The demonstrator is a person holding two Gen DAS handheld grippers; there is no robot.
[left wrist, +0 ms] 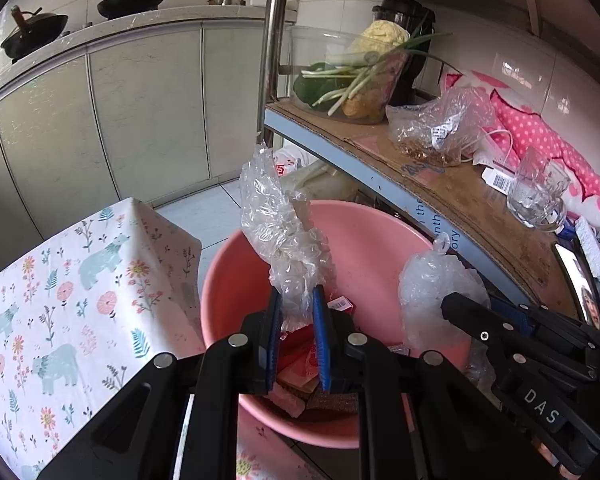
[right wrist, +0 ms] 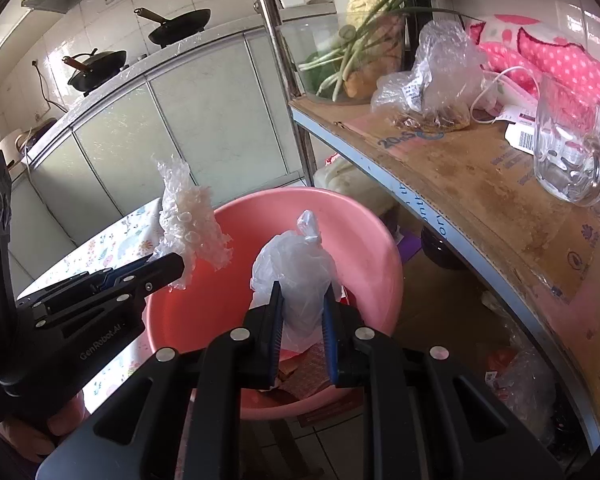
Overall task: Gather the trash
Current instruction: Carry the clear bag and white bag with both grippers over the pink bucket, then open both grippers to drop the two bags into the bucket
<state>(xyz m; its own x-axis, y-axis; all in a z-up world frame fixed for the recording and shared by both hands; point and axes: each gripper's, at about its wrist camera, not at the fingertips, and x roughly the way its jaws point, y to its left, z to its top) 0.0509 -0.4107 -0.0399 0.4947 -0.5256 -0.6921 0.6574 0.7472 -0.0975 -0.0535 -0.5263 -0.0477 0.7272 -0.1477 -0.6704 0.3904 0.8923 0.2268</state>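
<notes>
A pink basin (left wrist: 380, 240) (right wrist: 352, 236) stands on the floor and holds red wrappers and other trash (left wrist: 304, 364). My left gripper (left wrist: 296, 296) is shut on a crumpled clear plastic wrap (left wrist: 276, 216) and holds it over the basin; this wrap also shows in the right wrist view (right wrist: 188, 216). My right gripper (right wrist: 302, 290) is shut on a knotted whitish plastic bag (right wrist: 296, 264) over the basin, and this bag also shows in the left wrist view (left wrist: 432, 280).
A floral tablecloth (left wrist: 60, 300) lies to the left of the basin. A cardboard-lined shelf (right wrist: 480, 184) to the right holds a clear bag (right wrist: 436, 76), a glass mug (right wrist: 568, 152), a bowl of vegetables (right wrist: 352, 52) and pink cloth. Cabinets stand behind.
</notes>
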